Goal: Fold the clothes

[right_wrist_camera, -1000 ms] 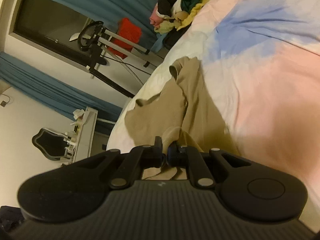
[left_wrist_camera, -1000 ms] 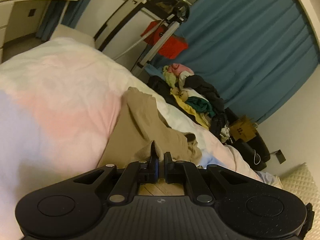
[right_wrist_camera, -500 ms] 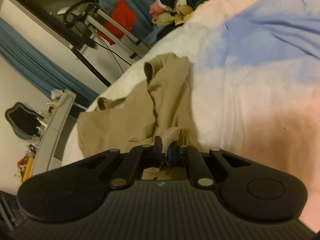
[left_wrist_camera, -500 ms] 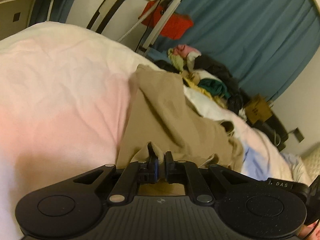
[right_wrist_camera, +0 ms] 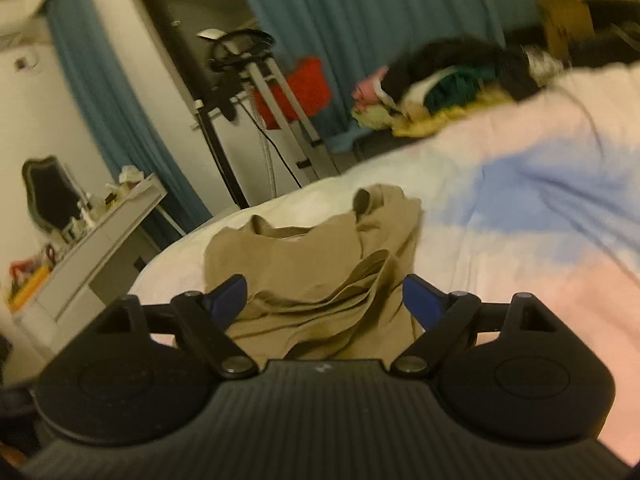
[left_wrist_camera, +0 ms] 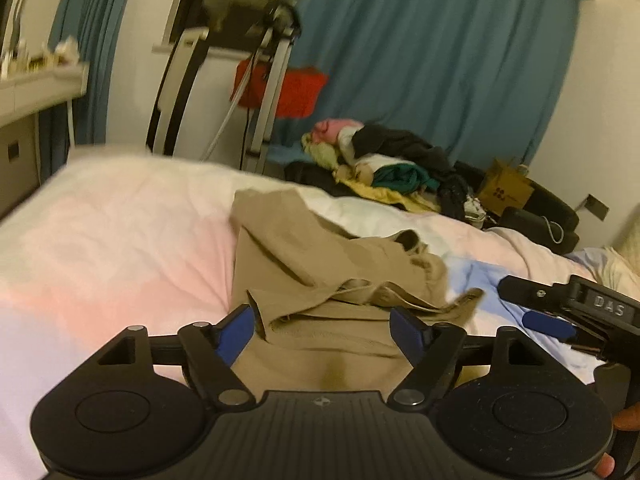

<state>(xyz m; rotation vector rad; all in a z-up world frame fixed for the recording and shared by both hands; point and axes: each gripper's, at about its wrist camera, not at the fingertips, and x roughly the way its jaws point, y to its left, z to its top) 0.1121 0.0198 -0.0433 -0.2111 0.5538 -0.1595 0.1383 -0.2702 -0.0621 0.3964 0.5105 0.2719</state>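
I am looking down my left gripper (left_wrist_camera: pixel 322 330), and its jaws are opening, the blue pads spread wide with the tan garment (left_wrist_camera: pixel 320 272) lying loose on the bed between them, neither pad pressing on it. My right gripper (right_wrist_camera: pixel 324 298) is doing the same: its jaws are opening, standing wide, and the crumpled cloth is sitting in the gap without being pinched. In the left view the right gripper is poking in from the right edge, just beside the garment's near corner, with a bit of the person's hand (left_wrist_camera: pixel 622 420) showing under it.

The garment is lying bunched in folds on the bedspread (left_wrist_camera: pixel 120 248), which is running pink, white and blue. Beyond it, at the far edge of the bed, a pile of clothes (left_wrist_camera: pixel 384 160) is sitting in pink, black, green and yellow. Farther back a metal stand (left_wrist_camera: pixel 272 92) with something red on it is standing before the blue curtain (left_wrist_camera: pixel 440 60), and a cardboard box (left_wrist_camera: pixel 506 188) is sitting near the wall. The right view is blurred.
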